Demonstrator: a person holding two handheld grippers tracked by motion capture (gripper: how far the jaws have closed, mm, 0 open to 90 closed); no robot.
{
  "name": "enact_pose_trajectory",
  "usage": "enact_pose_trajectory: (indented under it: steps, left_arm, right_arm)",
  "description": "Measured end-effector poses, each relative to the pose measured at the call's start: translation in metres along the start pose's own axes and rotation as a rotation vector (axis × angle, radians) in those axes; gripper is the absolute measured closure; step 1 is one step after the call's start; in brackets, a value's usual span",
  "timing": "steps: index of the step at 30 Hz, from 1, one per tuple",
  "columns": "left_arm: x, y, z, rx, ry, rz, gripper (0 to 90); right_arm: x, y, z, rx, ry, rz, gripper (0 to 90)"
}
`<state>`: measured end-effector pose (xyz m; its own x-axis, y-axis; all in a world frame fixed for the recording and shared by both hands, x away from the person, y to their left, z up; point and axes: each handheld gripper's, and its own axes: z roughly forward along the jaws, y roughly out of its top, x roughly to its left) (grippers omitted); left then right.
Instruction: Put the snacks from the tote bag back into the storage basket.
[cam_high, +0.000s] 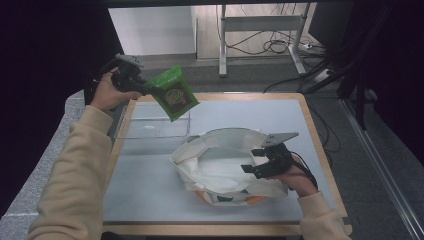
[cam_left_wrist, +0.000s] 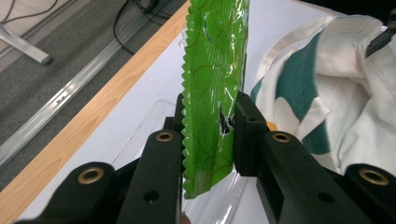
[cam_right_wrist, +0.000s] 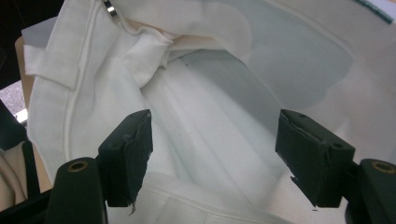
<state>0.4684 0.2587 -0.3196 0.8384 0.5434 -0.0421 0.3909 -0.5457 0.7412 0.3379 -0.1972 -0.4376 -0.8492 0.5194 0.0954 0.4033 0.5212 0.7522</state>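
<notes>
High view puts the left gripper (cam_high: 142, 87) raised over the far left corner of the table, its jaws clenched on a crinkly green plastic snack packet (cam_high: 174, 93) that hangs in the air just above a clear, shallow plastic tray (cam_high: 131, 130) lying at the far left of the pale grey table top (cam_high: 145, 190). In the left gripper view the packet (cam_left_wrist: 212, 88) stands upright between the two black pads, pinched near its lower sealed end, with the tray's rim (cam_left_wrist: 144, 126) beneath and the bag's cream cloth with its dark green print off to the right. The white cloth tote bag (cam_high: 187, 167) sits at the middle of the table, nearer the person, its mouth spread wide and facing up. The right gripper (cam_high: 257, 160) rests at the bag's right rim, and in the right gripper view its jaws stand released, well apart, over the pale inside of the bag (cam_right_wrist: 210, 130); nothing lies between the pads, and I cannot tell whether one jaw props the rim from inside. Judging from this, the pick from the tray is done and the bag is held ready; what is left is to carry the packet right and nearer, over the opening, lower it in and let go. No other goods are visible inside the bag.
</notes>
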Motion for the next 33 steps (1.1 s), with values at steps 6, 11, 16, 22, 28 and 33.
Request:
enact_pose_trajectory:
  steps: [6, 11, 16, 22, 28, 33]
  left_arm:
    - [0.009, -0.003, 0.012, 0.017, -0.005, 0.001, 75.5]
    - [0.015, -0.008, 0.021, 0.039, -0.008, -0.001, 75.6]
    - [0.023, -0.014, 0.025, 0.037, -0.01, -0.015, 75.6]
    - [0.031, -0.019, 0.023, 0.044, -0.005, -0.021, 75.4]
    - [0.042, -0.024, 0.021, 0.05, 0.007, -0.038, 75.5]
    - [0.052, -0.035, 0.025, 0.058, 0.013, -0.069, 75.4]
  right_arm:
    - [0.001, 0.0, 0.003, 0.012, 0.003, -0.008, 27.4]
    - [0.001, 0.0, 0.004, 0.014, 0.0, -0.007, 27.3]
    - [0.001, -0.001, 0.004, 0.016, -0.002, -0.006, 27.3]
    - [0.0, -0.001, 0.006, 0.021, -0.005, -0.002, 27.3]
    - [0.001, -0.001, 0.008, 0.028, -0.006, 0.0, 27.2]
    - [0.0, -0.002, 0.008, 0.029, -0.013, 0.0, 27.2]
